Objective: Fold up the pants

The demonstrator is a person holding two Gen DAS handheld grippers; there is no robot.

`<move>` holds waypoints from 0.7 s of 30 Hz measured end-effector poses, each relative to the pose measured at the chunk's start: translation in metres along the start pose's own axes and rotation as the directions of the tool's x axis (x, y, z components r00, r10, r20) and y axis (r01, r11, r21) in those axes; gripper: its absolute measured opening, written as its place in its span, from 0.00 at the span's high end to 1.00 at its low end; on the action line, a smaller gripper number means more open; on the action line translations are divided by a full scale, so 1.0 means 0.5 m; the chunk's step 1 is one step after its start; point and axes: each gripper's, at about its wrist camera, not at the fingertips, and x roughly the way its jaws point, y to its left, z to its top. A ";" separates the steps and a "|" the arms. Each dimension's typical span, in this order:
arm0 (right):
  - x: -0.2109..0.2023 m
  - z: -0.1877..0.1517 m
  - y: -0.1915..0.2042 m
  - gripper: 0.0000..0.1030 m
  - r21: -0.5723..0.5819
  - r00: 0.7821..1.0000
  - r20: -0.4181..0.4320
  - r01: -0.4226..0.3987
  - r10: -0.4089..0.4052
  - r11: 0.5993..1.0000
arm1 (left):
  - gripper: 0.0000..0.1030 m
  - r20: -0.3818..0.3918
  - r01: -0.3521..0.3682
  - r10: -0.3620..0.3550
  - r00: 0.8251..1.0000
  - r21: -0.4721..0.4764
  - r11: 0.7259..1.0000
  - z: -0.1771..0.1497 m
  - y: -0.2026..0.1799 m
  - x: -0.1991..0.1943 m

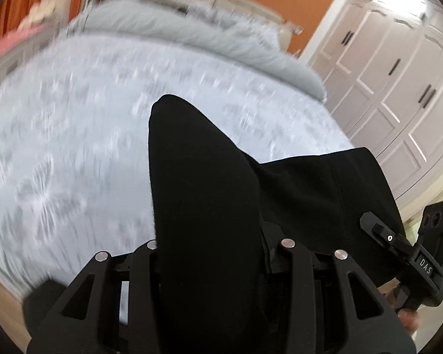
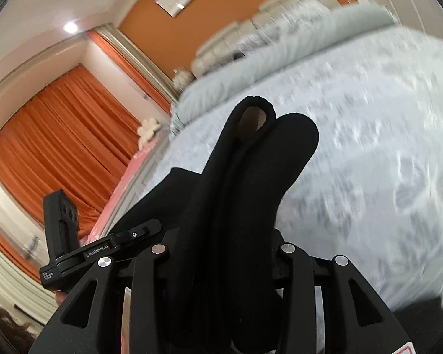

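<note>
Evidently, both views caught the lifting step of the fold: the black pants (image 1: pixel 209 194) hung raised above the bed (image 1: pixel 73 135), stretched between the two tools, with the patterned bedspread blurred beneath. In the left wrist view the left gripper (image 1: pixel 212 253) had its jaws drawn partly together and pinching a thick bundle of the dark cloth, which rose over the fingers and hid them; the right gripper (image 1: pixel 381 230) showed at the frame's right side, biting the far edge of the same garment. In the right wrist view the right gripper (image 2: pixel 221 253) likewise pinched a doubled roll of the pants (image 2: pixel 236 194), and the left gripper (image 2: pixel 144 230) appeared at lower left, clamped on the fabric. Judged from this, the next move called for carrying the held edge across and lowering it flat, keeping both pinches level so the layers did not slip or twist.
</note>
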 end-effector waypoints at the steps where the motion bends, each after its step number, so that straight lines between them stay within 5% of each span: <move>1: -0.005 0.023 0.009 0.66 -0.015 1.000 0.026 -0.010 0.010 1.000 | 0.64 0.032 0.005 -0.005 0.999 0.014 1.000 0.023 -0.010 -0.011; 9: 0.028 0.193 0.028 0.66 -0.069 0.989 0.119 -0.084 0.092 0.994 | 0.64 0.173 0.040 -0.047 0.984 0.047 0.998 0.204 -0.034 -0.019; 21: 0.237 0.482 -0.023 0.66 -0.094 0.966 0.174 -0.177 0.192 0.980 | 0.63 0.331 -0.010 -0.011 0.944 0.059 0.998 0.481 -0.020 0.099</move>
